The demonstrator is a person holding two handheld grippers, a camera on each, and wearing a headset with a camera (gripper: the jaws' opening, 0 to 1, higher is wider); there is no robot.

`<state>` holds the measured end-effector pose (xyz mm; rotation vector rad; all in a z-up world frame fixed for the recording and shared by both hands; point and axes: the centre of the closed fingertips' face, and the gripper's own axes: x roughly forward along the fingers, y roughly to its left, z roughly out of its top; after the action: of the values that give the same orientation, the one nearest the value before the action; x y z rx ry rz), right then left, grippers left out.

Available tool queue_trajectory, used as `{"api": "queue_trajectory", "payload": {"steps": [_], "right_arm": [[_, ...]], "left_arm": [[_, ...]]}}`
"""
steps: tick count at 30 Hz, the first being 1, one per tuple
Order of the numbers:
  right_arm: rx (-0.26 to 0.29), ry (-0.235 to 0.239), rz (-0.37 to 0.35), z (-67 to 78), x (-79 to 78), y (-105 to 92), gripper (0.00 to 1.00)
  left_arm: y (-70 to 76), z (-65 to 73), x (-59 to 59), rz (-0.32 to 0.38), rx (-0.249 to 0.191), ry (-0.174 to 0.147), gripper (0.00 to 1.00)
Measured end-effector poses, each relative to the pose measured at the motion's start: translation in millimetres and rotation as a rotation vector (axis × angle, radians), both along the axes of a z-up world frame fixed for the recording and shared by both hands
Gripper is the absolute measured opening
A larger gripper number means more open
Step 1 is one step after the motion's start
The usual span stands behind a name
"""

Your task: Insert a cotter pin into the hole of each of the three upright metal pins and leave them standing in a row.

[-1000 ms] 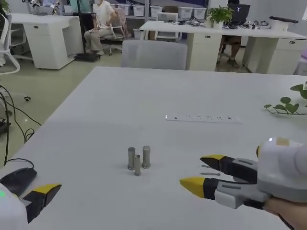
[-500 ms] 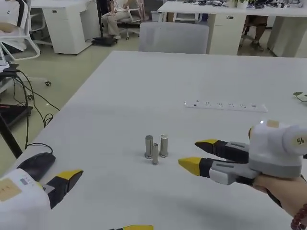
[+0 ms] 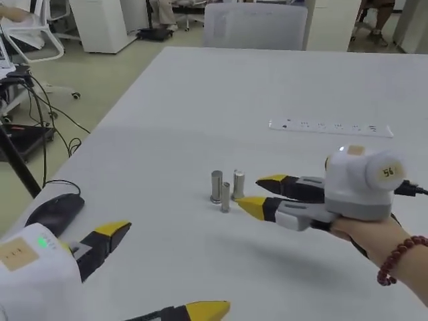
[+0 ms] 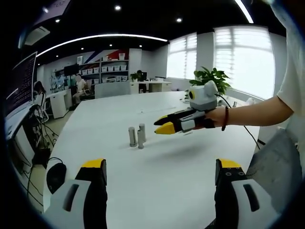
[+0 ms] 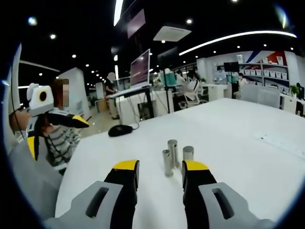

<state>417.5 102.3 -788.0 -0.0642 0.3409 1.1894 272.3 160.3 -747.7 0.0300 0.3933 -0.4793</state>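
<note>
metal pins (image 3: 225, 188) just off right gripper (image 3: 250, 190)

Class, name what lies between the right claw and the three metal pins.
Only bare white table separates right claw from metal pins in the head view.

1. My right gripper (image 3: 257, 190) has moved in on the three metal pins (image 3: 225, 189). Its yellow tips were well apart from them a second ago and are now just beside the cluster.
2. My left gripper (image 3: 167, 267) has come further into the head view. Its second jaw now shows, and the two jaws are spread wide.
3. My head has tipped down, so the table (image 3: 167, 134) reaches higher in the head view.
</note>
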Motion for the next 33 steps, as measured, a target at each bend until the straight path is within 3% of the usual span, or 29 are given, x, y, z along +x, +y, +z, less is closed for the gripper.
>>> {"api": "queue_trajectory", "payload": {"steps": [8,16,33], "right_arm": [[-0.012,0.005,0.024,-12.3,9.5,15.4,0.34],[-0.033,-0.001,0.042,-23.3,16.3,29.0,0.29],[-0.078,-0.025,0.077,-38.2,20.2,41.7,0.18]], "left_arm": [[1.3,-2.0,-0.6,-0.008,0.016,0.012,0.95],[-0.1,-5.0,0.4,-0.009,-0.013,0.025,0.95],[-3.6,-9.0,2.5,-0.016,-0.023,0.038,0.94]]}}
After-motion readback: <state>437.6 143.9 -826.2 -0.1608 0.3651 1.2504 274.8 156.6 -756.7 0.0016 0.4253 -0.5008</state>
